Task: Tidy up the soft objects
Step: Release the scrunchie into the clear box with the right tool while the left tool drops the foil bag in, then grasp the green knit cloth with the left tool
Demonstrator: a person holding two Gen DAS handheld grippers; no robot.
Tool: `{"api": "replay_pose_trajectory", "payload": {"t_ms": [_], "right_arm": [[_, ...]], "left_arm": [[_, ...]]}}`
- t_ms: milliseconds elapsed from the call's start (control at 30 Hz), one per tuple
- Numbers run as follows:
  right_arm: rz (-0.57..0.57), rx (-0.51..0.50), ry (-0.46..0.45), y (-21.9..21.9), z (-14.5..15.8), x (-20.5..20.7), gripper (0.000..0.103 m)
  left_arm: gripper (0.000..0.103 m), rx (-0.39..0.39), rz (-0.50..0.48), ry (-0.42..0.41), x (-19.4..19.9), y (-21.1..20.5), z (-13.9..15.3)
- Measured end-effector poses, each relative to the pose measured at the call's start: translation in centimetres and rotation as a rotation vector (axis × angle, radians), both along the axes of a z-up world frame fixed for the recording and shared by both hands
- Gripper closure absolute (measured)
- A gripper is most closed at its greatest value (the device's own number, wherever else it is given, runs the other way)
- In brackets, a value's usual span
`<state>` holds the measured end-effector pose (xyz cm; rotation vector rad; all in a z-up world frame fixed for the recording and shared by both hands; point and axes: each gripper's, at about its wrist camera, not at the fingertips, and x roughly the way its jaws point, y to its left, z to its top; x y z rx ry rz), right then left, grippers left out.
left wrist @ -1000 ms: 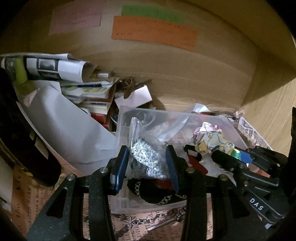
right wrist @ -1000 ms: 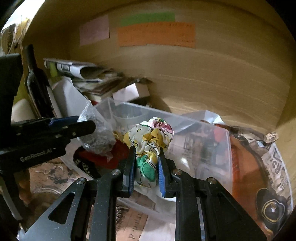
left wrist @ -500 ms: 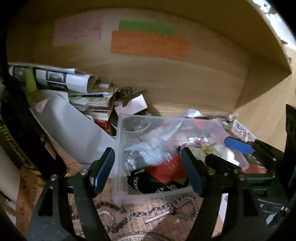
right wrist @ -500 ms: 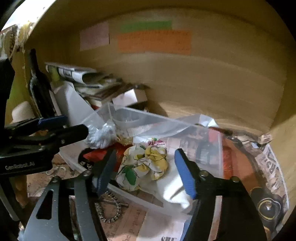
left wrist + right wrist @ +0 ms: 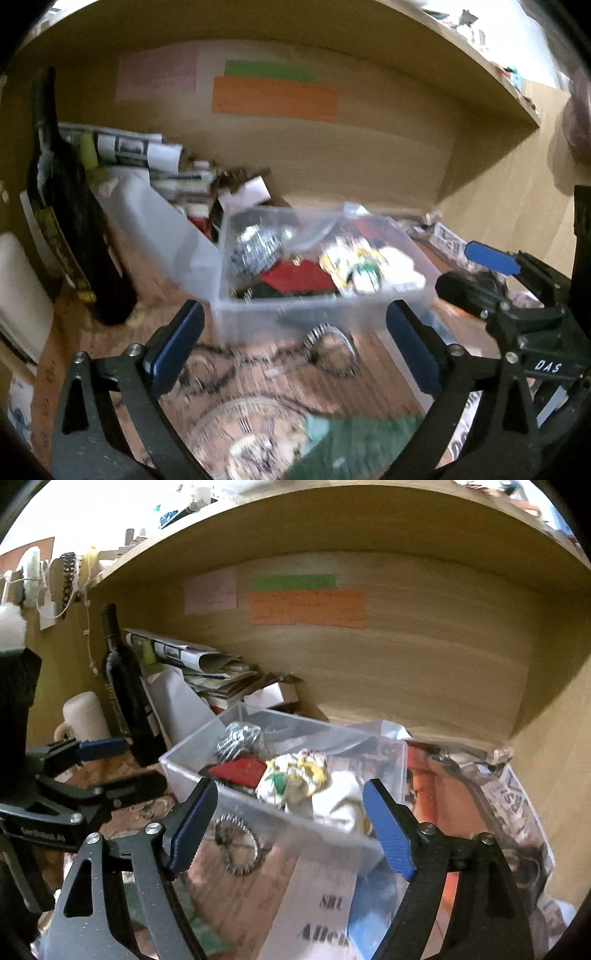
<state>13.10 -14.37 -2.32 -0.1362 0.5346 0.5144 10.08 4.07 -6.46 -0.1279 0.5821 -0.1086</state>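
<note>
Both grippers stand wide open and hold nothing. On the left gripper [image 5: 295, 343] the two blue pads are far apart, and between them, further ahead, is the front wall of the clear plastic bin [image 5: 314, 317] — the fingers do not touch it. The right gripper [image 5: 291, 827] is also spread wide, with its blue fingertips on either side of the near corner of the bin [image 5: 258, 812]; I cannot tell if they touch the plastic.

The soft things lie inside the bin. A floral fabric bundle [image 5: 295, 775], white with yellow and green, rests on a white cloth near the front right, and a silver-grey knitted piece in a clear bag [image 5: 240, 740] sits toward the back left, with something red [image 5: 240, 770] between them. In the left view the same floral bundle [image 5: 354, 266] and the silver piece [image 5: 255, 251] are blurred.

A metal gear [image 5: 236, 845] lies on the printed paper just in front of the bin. A dark wine bottle [image 5: 125, 686] stands upright to the left — near a stack of newspapers [image 5: 192, 661].
</note>
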Motion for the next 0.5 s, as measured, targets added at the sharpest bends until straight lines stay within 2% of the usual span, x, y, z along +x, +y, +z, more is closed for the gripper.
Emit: {"api": "replay_pose_trajectory", "payload": {"t_ms": [200,500], "right_arm": [[-0.006,0.009,0.042,-1.1,-1.2,-1.8,0.024],[0.008,0.009,0.137,-1.5,-4.2,-3.2,0.024]], "left_arm": [[0.003,0.017,-0.036,0.066,-1.3,-1.9,-2.5],[0.003,-0.017,-0.092,0.207,-2.7,-3.4,-7.2]]}}
